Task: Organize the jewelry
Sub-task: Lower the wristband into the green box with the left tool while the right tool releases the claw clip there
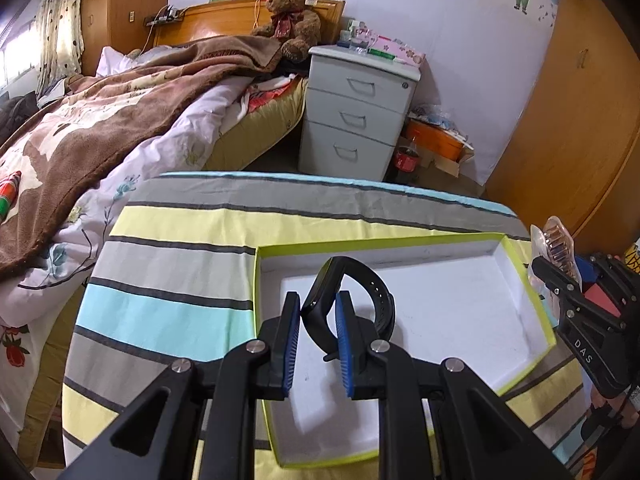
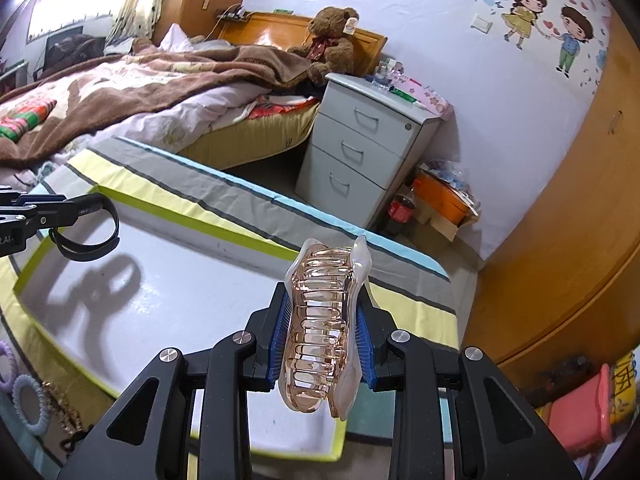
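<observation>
My left gripper (image 1: 318, 312) is shut on a black wristband (image 1: 352, 300) and holds it above the white tray with a lime rim (image 1: 532, 292). The wristband also shows in the right wrist view (image 2: 90, 228), hanging over the tray (image 2: 168, 300) with its shadow below. My right gripper (image 2: 322, 320) is shut on a translucent pink hair claw clip (image 2: 320, 332), above the tray's right part. The right gripper (image 1: 560, 280) with the clip (image 1: 554, 246) shows at the right edge of the left wrist view.
The tray lies on a striped cloth (image 1: 168, 264) over a table. Purple hair ties (image 2: 26, 404) and a gold chain (image 2: 60, 404) lie at the cloth's left. A bed (image 1: 100, 112), grey drawer cabinet (image 1: 356, 116) and wooden wardrobe (image 1: 580, 120) stand behind.
</observation>
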Tool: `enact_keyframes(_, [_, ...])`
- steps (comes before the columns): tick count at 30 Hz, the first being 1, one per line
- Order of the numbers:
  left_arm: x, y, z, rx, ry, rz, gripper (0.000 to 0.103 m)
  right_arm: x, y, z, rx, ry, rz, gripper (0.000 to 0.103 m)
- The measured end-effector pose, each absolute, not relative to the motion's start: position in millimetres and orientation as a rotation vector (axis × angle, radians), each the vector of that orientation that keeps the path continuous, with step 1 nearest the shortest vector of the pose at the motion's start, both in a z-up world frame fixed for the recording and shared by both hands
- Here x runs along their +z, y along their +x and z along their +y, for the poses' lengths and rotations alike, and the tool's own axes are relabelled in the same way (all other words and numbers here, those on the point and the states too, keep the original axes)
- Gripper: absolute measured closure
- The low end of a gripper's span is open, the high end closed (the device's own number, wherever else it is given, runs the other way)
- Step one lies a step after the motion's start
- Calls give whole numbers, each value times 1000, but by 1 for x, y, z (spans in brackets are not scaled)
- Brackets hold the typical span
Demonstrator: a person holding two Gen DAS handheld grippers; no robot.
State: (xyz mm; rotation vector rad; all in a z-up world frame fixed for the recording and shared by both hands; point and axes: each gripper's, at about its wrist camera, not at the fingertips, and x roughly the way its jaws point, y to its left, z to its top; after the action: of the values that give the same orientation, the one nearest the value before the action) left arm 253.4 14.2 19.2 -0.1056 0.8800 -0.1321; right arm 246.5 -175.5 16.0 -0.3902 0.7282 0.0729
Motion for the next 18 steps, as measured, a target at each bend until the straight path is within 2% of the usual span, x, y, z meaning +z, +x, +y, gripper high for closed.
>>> enact_keyframes(18, [-9, 272, 11, -110, -100, 933, 84, -25, 272, -154, 66, -534, 755, 72])
